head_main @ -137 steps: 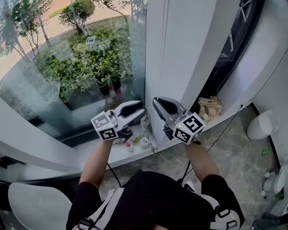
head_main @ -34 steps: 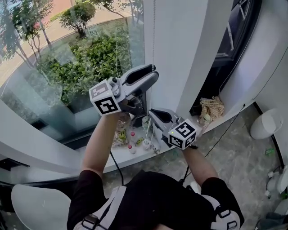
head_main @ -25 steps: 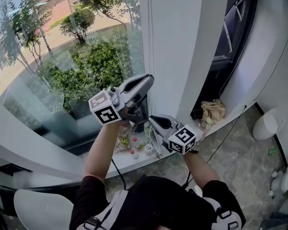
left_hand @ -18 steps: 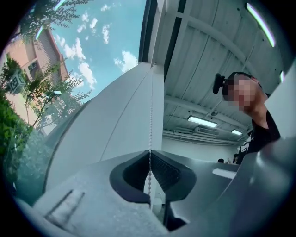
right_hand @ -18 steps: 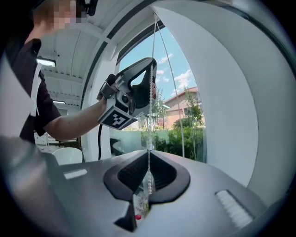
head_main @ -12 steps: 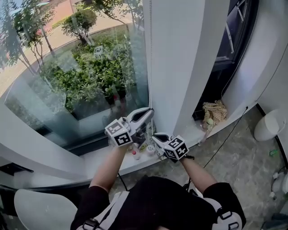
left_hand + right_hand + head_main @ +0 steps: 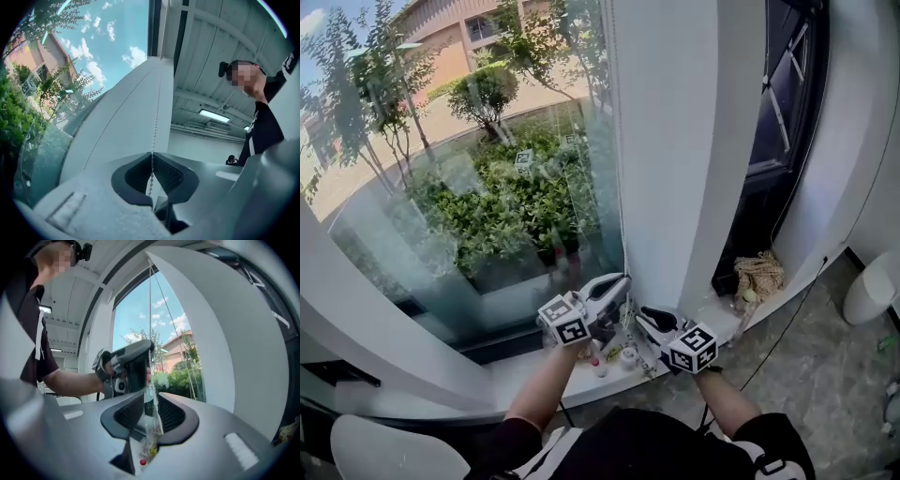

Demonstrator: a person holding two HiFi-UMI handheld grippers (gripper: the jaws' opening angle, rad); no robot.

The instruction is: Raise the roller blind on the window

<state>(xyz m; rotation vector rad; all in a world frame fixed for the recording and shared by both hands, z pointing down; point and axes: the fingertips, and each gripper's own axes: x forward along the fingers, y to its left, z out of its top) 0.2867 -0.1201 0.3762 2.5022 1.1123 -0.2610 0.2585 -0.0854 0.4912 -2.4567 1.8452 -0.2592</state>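
The window (image 7: 487, 187) fills the left and far side of the head view, with a green garden seen through the glass. A white pillar (image 7: 675, 141) stands just right of it, and a white sill (image 7: 534, 380) runs along the near edge. The cloth of the roller blind cannot be made out in any view. Its bead chain (image 7: 157, 108) hangs at the window's right edge, just beside the pillar, in two strands.

The left gripper (image 7: 623, 279) is held low over the sill, and its fingers are closed on one strand of the chain. That strand is seen only in the left gripper view, rising taut from the fingertips along the pillar toward the ceiling. The right gripper (image 7: 640, 314) is held just right of and nearer than the left. Its fingers are opening, with the same strand running between them, apart from the pads. Only the right gripper view shows the left gripper clamped on the chain farther up.

Each marker cube (image 7: 565, 322) bears black-and-white squares. A small red-capped bottle (image 7: 600, 366) stands on the sill below the fingers.
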